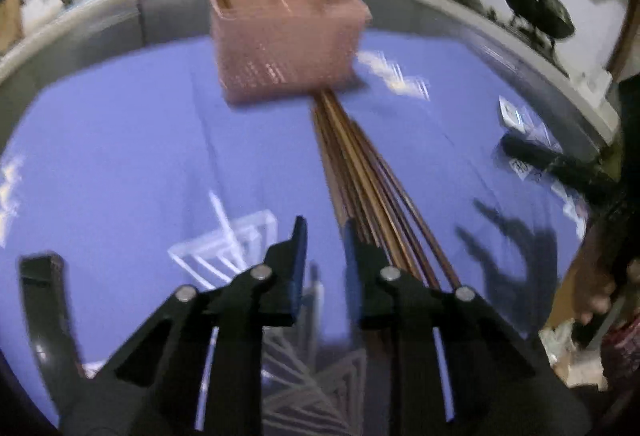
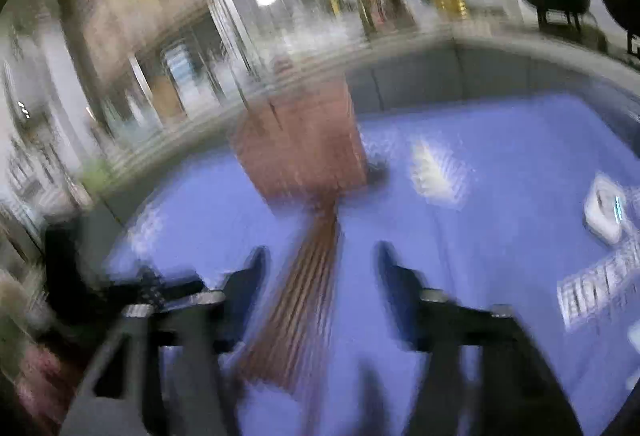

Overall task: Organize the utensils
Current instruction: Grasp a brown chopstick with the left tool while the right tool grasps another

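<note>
My left gripper [image 1: 325,232] is parted and empty, just left of the bundle of long brown wooden chopsticks [image 1: 356,159] lying on the blue tablecloth [image 1: 120,139]. Their far ends reach the pink perforated plastic basket [image 1: 288,39]. My right gripper [image 2: 320,260] is spread wide above the bundle, blurred.

Heavy blur smears this view. The right gripper [image 2: 320,268] hangs with its jaws spread wide above a bundle of brown chopsticks [image 2: 308,284] lying on the blue desk [image 2: 500,163]. Their far ends reach a pink basket [image 2: 300,151].
</note>
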{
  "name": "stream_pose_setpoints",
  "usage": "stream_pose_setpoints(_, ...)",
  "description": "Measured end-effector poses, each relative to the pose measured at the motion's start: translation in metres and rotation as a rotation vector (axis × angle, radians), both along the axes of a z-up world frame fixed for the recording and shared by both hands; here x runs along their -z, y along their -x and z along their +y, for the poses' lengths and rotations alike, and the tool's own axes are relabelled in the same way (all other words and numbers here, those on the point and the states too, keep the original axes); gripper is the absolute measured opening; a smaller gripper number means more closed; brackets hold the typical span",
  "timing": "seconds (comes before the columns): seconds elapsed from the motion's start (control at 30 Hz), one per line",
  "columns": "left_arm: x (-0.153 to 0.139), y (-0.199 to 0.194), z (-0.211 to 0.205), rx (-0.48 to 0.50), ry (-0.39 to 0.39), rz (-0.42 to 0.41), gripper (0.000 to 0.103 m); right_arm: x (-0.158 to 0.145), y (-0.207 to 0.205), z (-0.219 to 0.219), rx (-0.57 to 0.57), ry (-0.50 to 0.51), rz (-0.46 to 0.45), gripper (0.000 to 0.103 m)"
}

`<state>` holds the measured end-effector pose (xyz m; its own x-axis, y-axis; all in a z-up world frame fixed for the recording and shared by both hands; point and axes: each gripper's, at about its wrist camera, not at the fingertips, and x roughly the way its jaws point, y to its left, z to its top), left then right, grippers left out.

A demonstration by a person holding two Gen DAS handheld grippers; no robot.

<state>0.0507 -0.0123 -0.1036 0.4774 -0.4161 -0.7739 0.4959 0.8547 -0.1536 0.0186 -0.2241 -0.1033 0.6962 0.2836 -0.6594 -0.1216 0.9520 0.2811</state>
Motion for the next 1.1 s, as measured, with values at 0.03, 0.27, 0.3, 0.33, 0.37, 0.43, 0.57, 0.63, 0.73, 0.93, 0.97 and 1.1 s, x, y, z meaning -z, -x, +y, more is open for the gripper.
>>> stream_pose_setpoints(0.03,0.005,0.000,-0.003,0.008,-0.002,0.012,0.018,0.009,0.003,0.005,-0.010,0.019,0.023,0.028)
stream_pose_setpoints(0.27,0.024,-0.004,-0.018,0.012,-0.029,0.061,0.018,0.033,0.018,0.043,-0.099,0.096,0.079,0.028)
stream_pose_setpoints(0.3,0.026,-0.005,-0.018,0.010,-0.034,0.066,0.018,0.035,0.017,0.046,-0.103,0.104,0.090,0.028)
stream_pose_setpoints(0.33,0.030,-0.008,-0.021,0.005,-0.042,0.073,0.018,0.040,0.016,0.048,-0.098,0.140,0.103,0.028)
stream_pose_setpoints(0.37,0.032,-0.010,-0.021,0.002,-0.049,0.077,0.018,0.043,0.013,0.049,-0.088,0.177,0.106,0.028)
stream_pose_setpoints(0.43,0.034,-0.012,-0.024,0.000,-0.049,0.076,0.018,0.046,0.017,0.046,-0.061,0.240,0.084,0.028)
stream_pose_setpoints(0.57,0.034,-0.016,-0.031,-0.012,-0.091,0.043,0.018,0.050,0.016,0.042,-0.025,0.261,0.085,0.028)
stream_pose_setpoints(0.63,0.034,-0.018,-0.035,-0.020,-0.107,0.028,0.018,0.049,0.017,0.047,-0.037,0.291,0.072,0.028)
stream_pose_setpoints(0.73,0.035,-0.022,-0.036,-0.035,-0.119,0.010,0.007,0.048,0.018,0.048,-0.066,0.304,0.062,0.007)
stream_pose_setpoints(0.93,0.034,-0.012,-0.002,-0.053,-0.105,0.065,0.006,0.047,0.018,0.008,-0.031,0.194,0.151,0.007)
stream_pose_setpoints(0.97,0.035,-0.008,0.005,-0.050,-0.102,0.073,0.006,0.047,0.021,0.002,-0.036,0.183,0.162,0.007)
stream_pose_setpoints(1.1,0.034,-0.004,0.017,-0.037,-0.104,0.107,0.007,0.048,0.021,-0.005,-0.051,0.182,0.178,0.007)
